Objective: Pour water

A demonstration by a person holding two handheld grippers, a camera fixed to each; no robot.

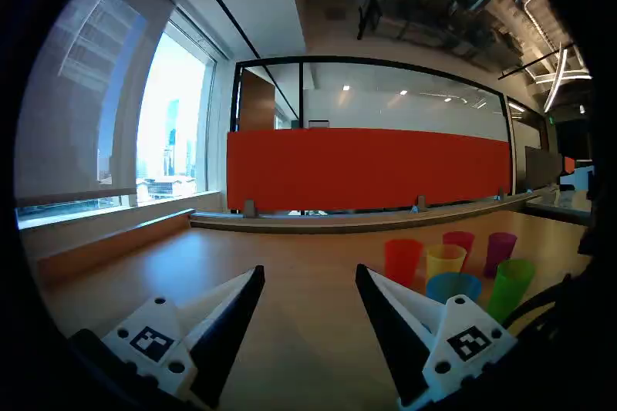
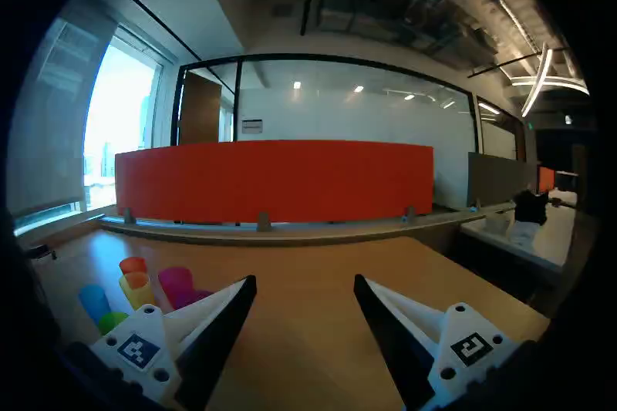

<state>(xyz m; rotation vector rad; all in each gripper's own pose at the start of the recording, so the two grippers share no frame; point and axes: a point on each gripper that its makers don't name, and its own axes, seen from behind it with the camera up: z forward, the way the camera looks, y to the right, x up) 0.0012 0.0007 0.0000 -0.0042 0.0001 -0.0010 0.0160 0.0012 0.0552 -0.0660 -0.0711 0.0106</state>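
Note:
Several coloured plastic cups stand in a cluster on the wooden table (image 1: 308,257). In the left gripper view they sit to the right of my fingers: a red cup (image 1: 402,259), a yellow cup (image 1: 446,260), a blue cup (image 1: 453,288), a green cup (image 1: 510,284) and a purple cup (image 1: 500,250). My left gripper (image 1: 308,272) is open with nothing between its fingers. In the right gripper view the same cluster lies at the lower left, with a magenta cup (image 2: 176,283) and a blue cup (image 2: 94,301) partly behind my left finger. My right gripper (image 2: 305,281) is open and holds nothing.
A long orange partition (image 2: 274,180) runs along the table's far edge. A large window (image 1: 166,141) with a low sill is on the left. To the right, past the table's edge, stands a white desk (image 2: 540,237) with a dark object on it.

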